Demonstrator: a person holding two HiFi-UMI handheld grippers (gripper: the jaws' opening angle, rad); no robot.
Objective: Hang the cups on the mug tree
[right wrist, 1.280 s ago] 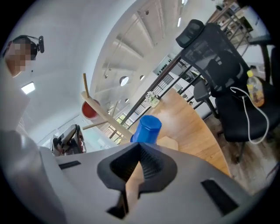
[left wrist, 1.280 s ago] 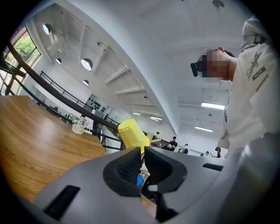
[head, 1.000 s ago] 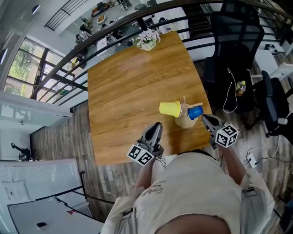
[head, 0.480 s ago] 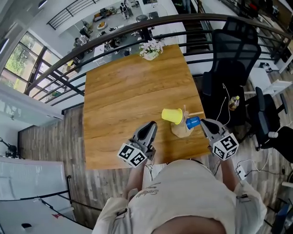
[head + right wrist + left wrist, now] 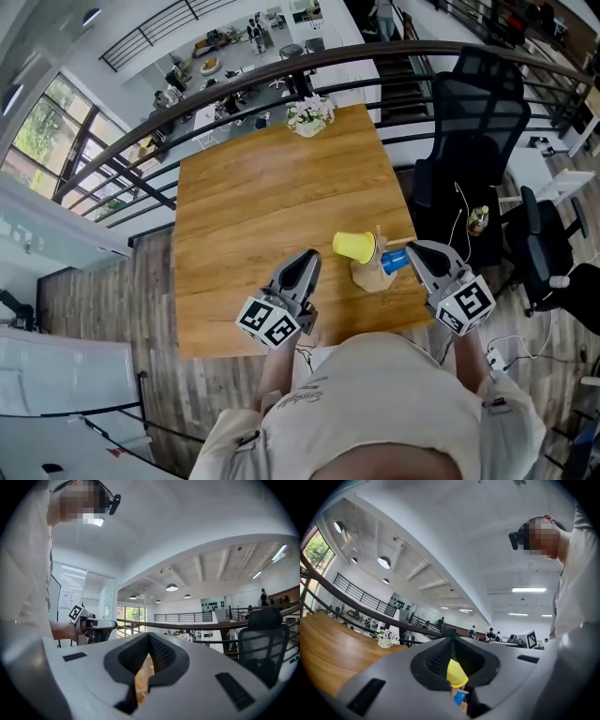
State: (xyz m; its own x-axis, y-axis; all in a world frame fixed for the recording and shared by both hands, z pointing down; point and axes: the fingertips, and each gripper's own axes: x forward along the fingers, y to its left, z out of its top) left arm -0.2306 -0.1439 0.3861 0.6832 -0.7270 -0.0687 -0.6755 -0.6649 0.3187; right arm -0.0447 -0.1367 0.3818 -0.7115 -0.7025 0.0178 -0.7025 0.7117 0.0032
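The wooden table carries the mug tree near its 4 o'clock corner. The left gripper at the tree's 9 o'clock and the right gripper at its 2 o'clock both have their jaws pressed together on nothing. The yellow cup hangs at the tree's 11 o'clock and the blue cup at its 2 o'clock.

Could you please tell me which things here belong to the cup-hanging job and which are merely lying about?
Job: mug tree, yellow cup, blue cup, left gripper, right gripper.
Lying about: flowers, office chair, bottle.
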